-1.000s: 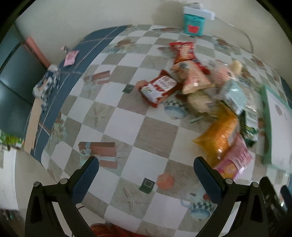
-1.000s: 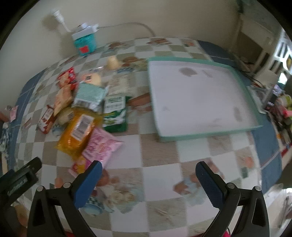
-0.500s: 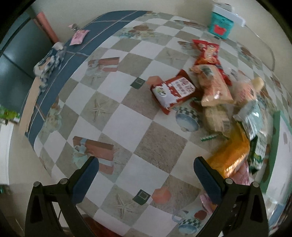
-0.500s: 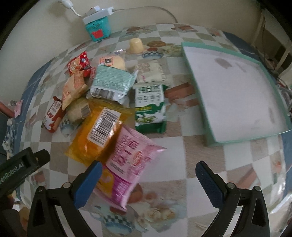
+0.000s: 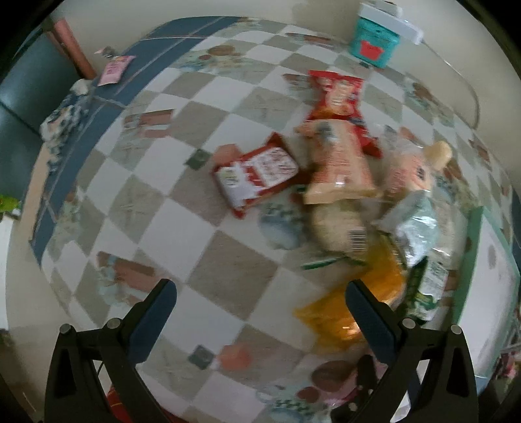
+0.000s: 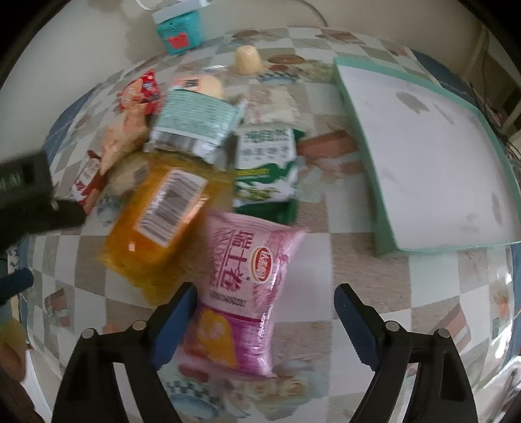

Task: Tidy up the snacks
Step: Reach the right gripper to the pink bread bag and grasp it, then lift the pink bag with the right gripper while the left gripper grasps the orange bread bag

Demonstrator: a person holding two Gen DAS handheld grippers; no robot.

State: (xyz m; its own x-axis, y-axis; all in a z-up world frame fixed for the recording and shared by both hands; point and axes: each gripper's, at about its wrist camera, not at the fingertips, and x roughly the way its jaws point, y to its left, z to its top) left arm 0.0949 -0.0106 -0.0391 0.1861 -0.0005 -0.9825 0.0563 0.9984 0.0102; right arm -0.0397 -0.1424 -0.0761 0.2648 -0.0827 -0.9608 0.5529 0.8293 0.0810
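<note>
A pile of snack packs lies on the checked tablecloth. In the right wrist view a pink packet lies between my open right gripper's fingers, below them. An orange packet, a green-and-white packet and a pale teal packet lie beyond. A white tray with a teal rim sits at the right. In the left wrist view my open, empty left gripper hovers over bare cloth; a red-and-white packet, a beige packet and the orange packet lie ahead and right.
A teal box with a white power strip stands by the wall at the back, also in the left wrist view. A cream pudding cup sits behind the pile. The table's blue border runs along the left.
Both grippers have moved closer to the snack pile. The pink packet now lies between the right gripper's fingers. The left view has shifted right, so the orange packet is by its right finger.
</note>
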